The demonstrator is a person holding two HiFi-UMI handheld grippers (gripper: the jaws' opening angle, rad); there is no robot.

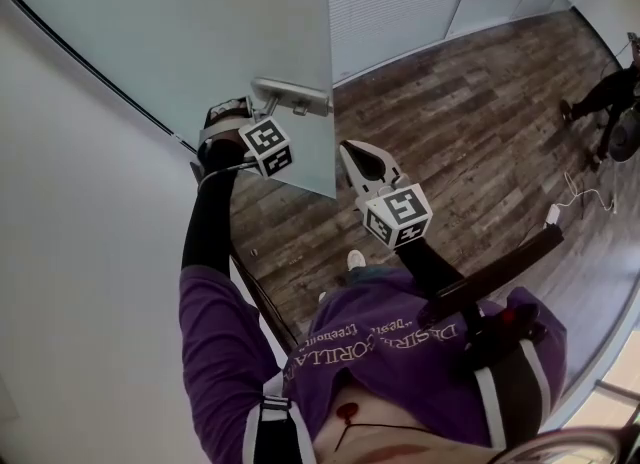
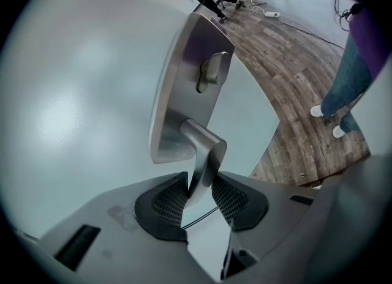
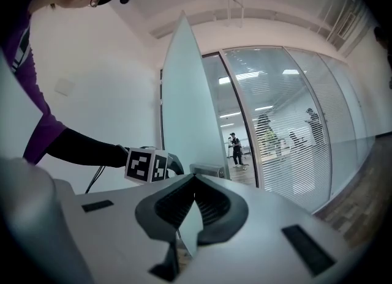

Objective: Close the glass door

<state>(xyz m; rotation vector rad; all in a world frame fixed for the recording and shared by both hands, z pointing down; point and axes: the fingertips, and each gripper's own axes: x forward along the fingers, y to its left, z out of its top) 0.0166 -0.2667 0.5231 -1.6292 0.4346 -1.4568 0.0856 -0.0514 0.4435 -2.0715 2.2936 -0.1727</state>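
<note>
Frosted glass door (image 1: 200, 32): brushed-steel lever handle (image 2: 205, 148), level, clamped in left gripper (image 2: 199, 182); right gripper (image 3: 195, 182) closed, empty, farther off.

Floor (image 1: 480, 122): dark wood planks stretching away.
Cable (image 1: 580, 192): white, lying near the floor's right edge.
Blinds (image 1: 400, 2): hanging lowered at the floor's far edge.

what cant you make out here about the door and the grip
- Head view: how the left hand-held gripper meets the door lever is hidden by its marker cube.
- Left gripper view: the lever's free end is hidden under the pads.
- Every view: whatever lies behind the frosted glass door is hidden by it.
- Right gripper view: the people behind the blinds are too small to describe.
</note>
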